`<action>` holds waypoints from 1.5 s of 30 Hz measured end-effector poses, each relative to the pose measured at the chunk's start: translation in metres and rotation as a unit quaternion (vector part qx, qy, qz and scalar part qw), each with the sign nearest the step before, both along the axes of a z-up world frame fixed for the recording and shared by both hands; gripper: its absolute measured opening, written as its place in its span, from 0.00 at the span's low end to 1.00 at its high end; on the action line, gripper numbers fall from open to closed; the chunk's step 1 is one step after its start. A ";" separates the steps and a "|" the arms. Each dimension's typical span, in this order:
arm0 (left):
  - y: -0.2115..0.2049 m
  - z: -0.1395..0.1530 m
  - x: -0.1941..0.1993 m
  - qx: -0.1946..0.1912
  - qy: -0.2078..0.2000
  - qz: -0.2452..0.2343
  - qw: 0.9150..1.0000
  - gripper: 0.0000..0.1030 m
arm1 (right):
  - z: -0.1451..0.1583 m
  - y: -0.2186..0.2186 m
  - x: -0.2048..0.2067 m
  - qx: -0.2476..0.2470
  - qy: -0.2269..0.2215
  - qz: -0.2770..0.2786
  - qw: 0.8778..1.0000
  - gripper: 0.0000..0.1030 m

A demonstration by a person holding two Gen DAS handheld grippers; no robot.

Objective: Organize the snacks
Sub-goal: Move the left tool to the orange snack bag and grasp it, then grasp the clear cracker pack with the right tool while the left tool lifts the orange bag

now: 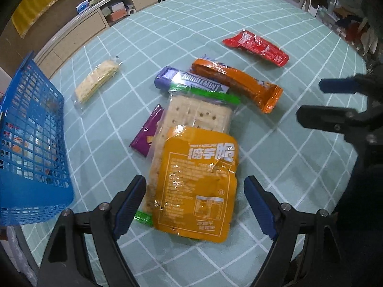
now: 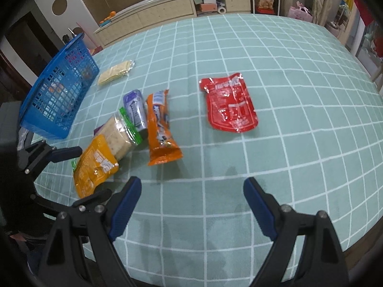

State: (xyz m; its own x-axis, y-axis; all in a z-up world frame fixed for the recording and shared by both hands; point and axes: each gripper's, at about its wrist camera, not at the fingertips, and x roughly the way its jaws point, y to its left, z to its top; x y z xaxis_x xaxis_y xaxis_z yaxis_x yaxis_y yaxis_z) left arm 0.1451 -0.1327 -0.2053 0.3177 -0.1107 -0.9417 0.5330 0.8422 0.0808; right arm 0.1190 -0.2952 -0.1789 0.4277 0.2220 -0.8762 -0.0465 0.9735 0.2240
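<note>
Risk: the yellow pouch [image 1: 194, 181] lies on top of the cracker pack [image 1: 196, 114], so a pinch by the left hand-held gripper [image 1: 195, 191] could drag both, or slip off the slick film; the purple bar [image 1: 148, 131] beside it could get nudged. Left hand-held gripper is released, jaws straddling the pouch, not pressing. Right hand-held gripper [image 2: 192, 191] is released over bare desk [image 2: 287, 143]. Relative to the pouch: basket [image 1: 36, 143] to its left, red pouch [image 2: 229, 105] well apart.
</note>
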 end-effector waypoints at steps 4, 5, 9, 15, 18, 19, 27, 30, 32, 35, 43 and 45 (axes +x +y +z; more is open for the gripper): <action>0.011 0.004 0.000 -0.013 0.004 0.008 1.000 0.63 | -0.002 -0.002 -0.001 0.009 0.007 -0.005 1.000 0.87; 0.013 0.004 0.001 -0.010 0.006 0.011 1.000 0.61 | -0.002 -0.001 -0.001 0.009 0.007 -0.005 1.000 0.87; 0.021 0.003 0.000 -0.016 0.006 0.014 1.000 0.59 | 0.000 0.002 -0.002 0.008 0.007 -0.002 1.000 0.87; 0.034 0.009 0.000 -0.044 0.012 0.020 0.999 0.47 | 0.004 0.005 -0.004 0.008 0.008 -0.001 1.000 0.87; 0.039 0.015 0.000 -0.062 0.015 0.024 0.998 0.36 | 0.006 0.007 -0.005 0.010 0.009 0.000 1.000 0.87; 0.041 0.017 -0.002 -0.067 0.017 0.024 0.997 0.34 | 0.007 0.008 -0.005 0.010 0.009 0.001 1.000 0.87; 0.031 0.024 0.002 -0.064 0.026 0.020 0.997 0.38 | 0.011 0.020 -0.006 0.007 0.009 0.009 1.000 0.87; 0.031 0.021 0.008 -0.070 0.032 0.026 0.997 0.38 | 0.010 0.022 -0.005 0.006 0.012 0.009 1.000 0.87; 0.031 0.021 0.010 -0.072 0.034 0.026 0.996 0.37 | 0.009 0.021 -0.005 0.006 0.014 0.008 1.000 0.87; 0.031 0.018 0.010 -0.062 0.038 0.026 0.997 0.26 | 0.008 0.020 -0.005 0.008 0.017 0.005 1.000 0.87; 0.038 0.022 0.001 -0.091 0.037 0.041 0.994 0.09 | 0.007 0.023 -0.005 0.011 0.025 0.003 1.000 0.87; 0.042 0.029 -0.001 -0.099 0.030 0.046 0.994 0.09 | 0.008 0.024 -0.005 0.016 0.028 0.002 0.999 0.87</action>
